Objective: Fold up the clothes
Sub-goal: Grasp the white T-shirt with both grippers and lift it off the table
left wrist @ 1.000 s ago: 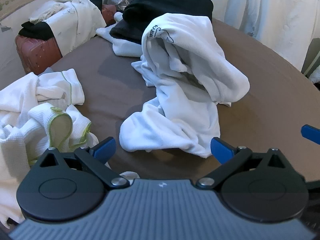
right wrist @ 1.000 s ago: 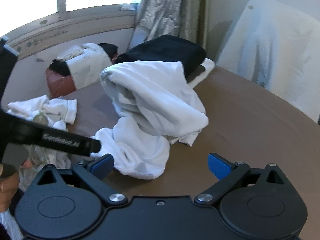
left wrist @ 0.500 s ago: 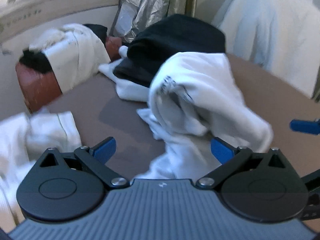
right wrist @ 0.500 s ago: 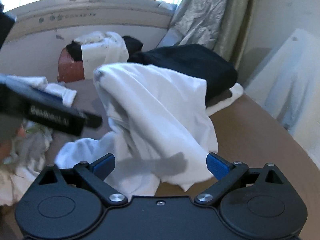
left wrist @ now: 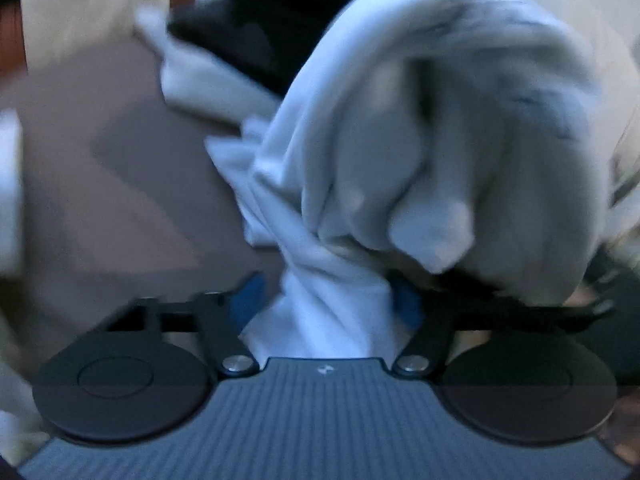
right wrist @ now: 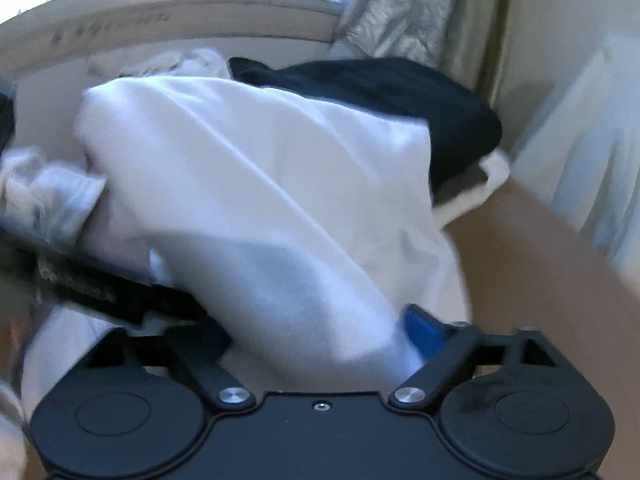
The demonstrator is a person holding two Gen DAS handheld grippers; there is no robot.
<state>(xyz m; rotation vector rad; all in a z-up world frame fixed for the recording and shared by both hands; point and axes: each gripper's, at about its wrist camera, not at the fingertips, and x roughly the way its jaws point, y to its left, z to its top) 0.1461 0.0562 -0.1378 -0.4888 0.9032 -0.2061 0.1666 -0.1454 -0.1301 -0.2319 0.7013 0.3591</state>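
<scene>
The crumpled white cotton garment [left wrist: 420, 152] fills the middle and right of the left wrist view, heaped on the round brown tabletop [left wrist: 120, 168]. A twisted rope of its cloth runs down the lower centre of the frame and passes between the blue pads of the left gripper [left wrist: 328, 300]. Its jaws have just been closing and now stand narrow on either side of that bunch. The picture is blurred, so I cannot tell whether the pads already press the cloth.

In the right wrist view the same white garment [right wrist: 256, 184] spreads from the upper left to the lower centre. A fold of it drops between the fingers of the right gripper [right wrist: 316, 336], whose jaws have also just been closing. The right blue pad [right wrist: 422, 326] lies against the fabric edge; the left pad is in shadow, so whether it has a grasp I cannot tell. The black body of the other gripper crosses the lower left of this frame.

Behind the garment, at upper right, lies a folded black garment [right wrist: 400, 108] on the table, with a silvery grey curtain [right wrist: 400, 16] above it.
</scene>
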